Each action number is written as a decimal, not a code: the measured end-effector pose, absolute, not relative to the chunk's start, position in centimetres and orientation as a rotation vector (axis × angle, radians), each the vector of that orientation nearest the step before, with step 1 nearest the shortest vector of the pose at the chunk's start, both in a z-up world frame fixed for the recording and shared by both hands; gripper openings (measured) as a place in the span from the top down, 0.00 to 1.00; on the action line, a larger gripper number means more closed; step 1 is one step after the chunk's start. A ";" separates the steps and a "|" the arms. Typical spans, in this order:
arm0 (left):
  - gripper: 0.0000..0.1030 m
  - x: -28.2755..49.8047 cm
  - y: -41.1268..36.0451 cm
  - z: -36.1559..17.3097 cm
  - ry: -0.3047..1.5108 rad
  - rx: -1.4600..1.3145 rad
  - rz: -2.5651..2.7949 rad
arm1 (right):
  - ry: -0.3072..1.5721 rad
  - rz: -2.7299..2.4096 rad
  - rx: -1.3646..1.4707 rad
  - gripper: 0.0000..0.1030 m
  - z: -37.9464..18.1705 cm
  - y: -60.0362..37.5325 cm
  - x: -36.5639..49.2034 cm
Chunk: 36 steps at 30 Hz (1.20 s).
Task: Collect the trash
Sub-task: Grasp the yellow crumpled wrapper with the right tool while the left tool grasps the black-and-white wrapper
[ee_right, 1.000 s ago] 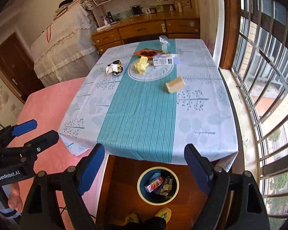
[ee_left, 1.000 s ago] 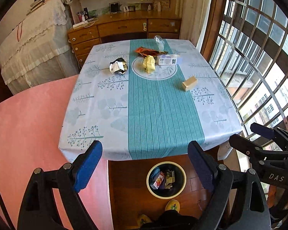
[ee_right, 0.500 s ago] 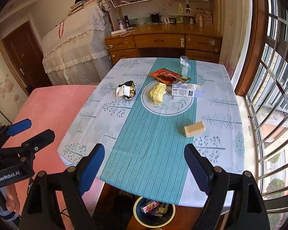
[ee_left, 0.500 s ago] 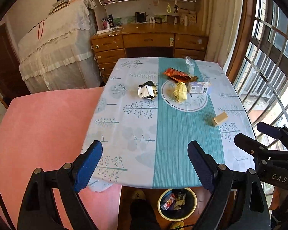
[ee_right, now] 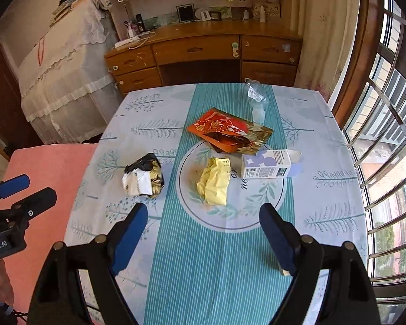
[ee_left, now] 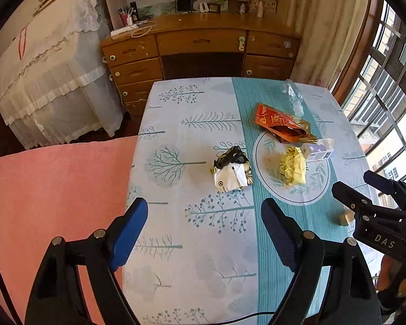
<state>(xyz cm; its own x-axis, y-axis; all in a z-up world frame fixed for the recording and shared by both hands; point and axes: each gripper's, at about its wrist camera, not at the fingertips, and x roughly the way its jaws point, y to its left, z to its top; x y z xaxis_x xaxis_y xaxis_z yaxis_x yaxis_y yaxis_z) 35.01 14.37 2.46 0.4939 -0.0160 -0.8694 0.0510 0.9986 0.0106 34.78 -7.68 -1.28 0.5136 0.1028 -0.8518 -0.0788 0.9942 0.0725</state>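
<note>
Trash lies on the table: a crumpled black, white and gold wrapper (ee_left: pixel 231 169) (ee_right: pixel 143 176), a yellow paper wad (ee_left: pixel 292 166) (ee_right: pixel 215 181), an orange-red snack bag (ee_left: pixel 281 124) (ee_right: pixel 227 132), a small white and purple carton (ee_left: pixel 319 150) (ee_right: pixel 268 166), a crushed clear bottle (ee_left: pixel 293 94) (ee_right: pixel 255 100) and a tan block (ee_left: pixel 345 218). My left gripper (ee_left: pixel 203 205) hovers short of the wrapper, its jaws closing slightly with nothing between them. My right gripper (ee_right: pixel 203 208) hangs open and empty just short of the yellow wad.
The table's tree-print cloth (ee_right: pixel 324 140) has a teal stripe down the middle. A pink surface (ee_left: pixel 54 189) adjoins its left side. Behind stand a wooden desk (ee_left: pixel 203 43) and lace-covered furniture (ee_left: pixel 48 75). A barred window (ee_right: pixel 387 140) runs along the right.
Both grippers have moved forward over the table towards the trash, and the bin on the floor has dropped out of view. The left jaws stand a little narrower.
</note>
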 end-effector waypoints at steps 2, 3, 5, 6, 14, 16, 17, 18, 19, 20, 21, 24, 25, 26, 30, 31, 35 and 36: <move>0.25 37.6 14.4 0.7 1.093 0.056 -0.057 | 1.074 0.088 0.039 0.29 -3.2 -7.4 37.2; 0.25 38.8 14.3 -0.2 1.114 0.061 -0.066 | 1.105 0.075 0.046 0.32 -4.3 -7.4 38.3; 0.25 41.2 14.0 -2.2 1.160 0.052 -0.101 | 1.153 0.052 0.059 0.36 -6.3 -7.6 40.0; 0.25 42.3 13.8 -3.3 1.189 0.041 -0.122 | 1.174 0.035 0.065 0.36 -7.3 -7.8 40.9; 0.28 47.6 10.8 -10.1 1.329 0.049 -0.219 | 1.276 -0.012 0.140 0.45 -12.2 -9.2 43.7; 0.40 48.4 10.4 -11.4 1.360 0.052 -0.238 | 1.286 -0.003 0.178 0.49 -12.8 -9.4 43.9; 0.44 48.8 10.4 -11.9 1.379 0.046 -0.246 | 1.291 -0.001 0.189 0.54 -13.0 -9.4 43.9; 0.45 49.1 10.4 -12.4 1.396 0.029 -0.258 | 1.298 0.004 0.202 0.57 -13.3 -9.4 43.8; 0.45 49.3 10.4 -12.9 1.408 0.007 -0.266 | 1.301 0.010 0.211 0.58 -13.4 -9.3 43.8; 0.46 49.5 10.3 -13.0 1.408 -0.001 -0.267 | 1.299 0.012 0.215 0.60 -13.5 -9.2 43.8; 0.47 49.6 10.3 -13.1 1.403 -0.005 -0.273 | 1.291 0.013 0.214 0.60 -13.4 -9.1 43.8; 0.53 49.5 10.0 -13.2 1.383 0.011 -0.297 | 1.282 0.031 0.221 0.65 -13.2 -8.8 43.5; 0.55 49.4 9.9 -12.9 1.373 0.020 -0.303 | 1.284 0.033 0.225 0.65 -13.2 -8.7 43.5; 0.56 49.3 9.8 -12.8 1.366 0.024 -0.305 | 1.284 0.037 0.233 0.66 -13.1 -8.6 43.4; 0.57 48.7 10.0 -11.8 1.353 0.005 -0.318 | 1.270 0.049 0.257 0.66 -12.5 -8.2 42.7; 0.58 48.5 10.1 -11.5 1.349 0.001 -0.318 | 1.267 0.053 0.259 0.66 -12.2 -8.1 42.5; 0.58 47.4 10.7 -10.3 1.334 -0.013 -0.318 | 1.249 0.072 0.251 0.66 -11.2 -7.5 41.6; 0.58 47.2 10.7 -9.9 1.329 -0.014 -0.317 | 1.243 0.078 0.245 0.66 -10.8 -7.3 41.2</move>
